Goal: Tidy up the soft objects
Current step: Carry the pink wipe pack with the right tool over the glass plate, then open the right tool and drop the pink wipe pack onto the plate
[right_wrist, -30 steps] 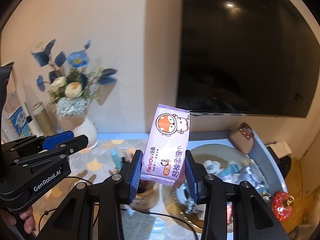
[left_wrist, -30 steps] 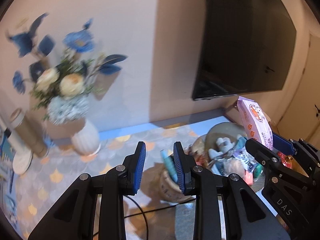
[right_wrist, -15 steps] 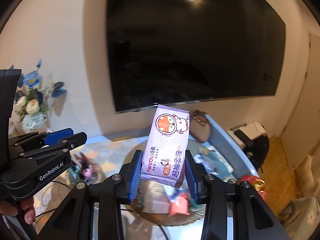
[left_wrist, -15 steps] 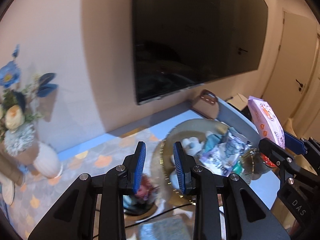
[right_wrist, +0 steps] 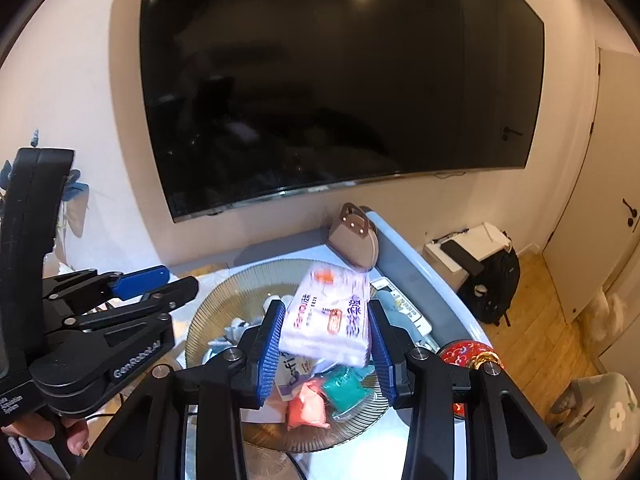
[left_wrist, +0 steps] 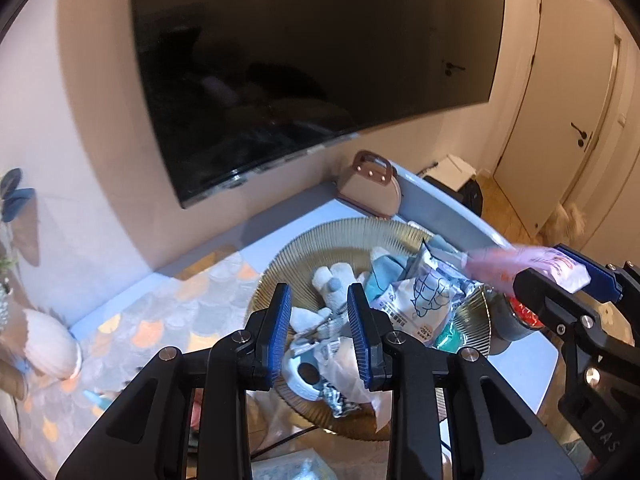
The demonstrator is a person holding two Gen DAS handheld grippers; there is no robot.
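My right gripper [right_wrist: 326, 320] is shut on a white and lilac pack of wet wipes [right_wrist: 332, 304], which is tilted forward and blurred above a ribbed gold glass plate [right_wrist: 224, 300]. The plate [left_wrist: 320, 236] holds several soft things: a white and grey plush toy [left_wrist: 334, 280], a white packet [left_wrist: 424, 300], a teal lump [right_wrist: 344, 386] and a coral one [right_wrist: 306, 408]. My left gripper [left_wrist: 320, 320] hovers over the plate's near left side, slightly open with nothing between its pads. The pack [left_wrist: 504, 266] also shows at the right in the left wrist view.
A large dark TV [right_wrist: 340, 100] hangs on the wall behind the table. A beige handbag-shaped box [left_wrist: 370, 190] stands behind the plate, a red patterned jar [right_wrist: 468, 354] to its right near the table edge. A white vase [left_wrist: 48, 344] sits far left. A backpack [right_wrist: 492, 284] lies on the floor.
Both grippers have swung right, away from the flowers and over the plate. The wipes pack has tipped from upright to leaning forward in the right gripper. The left gripper's gap is unchanged.
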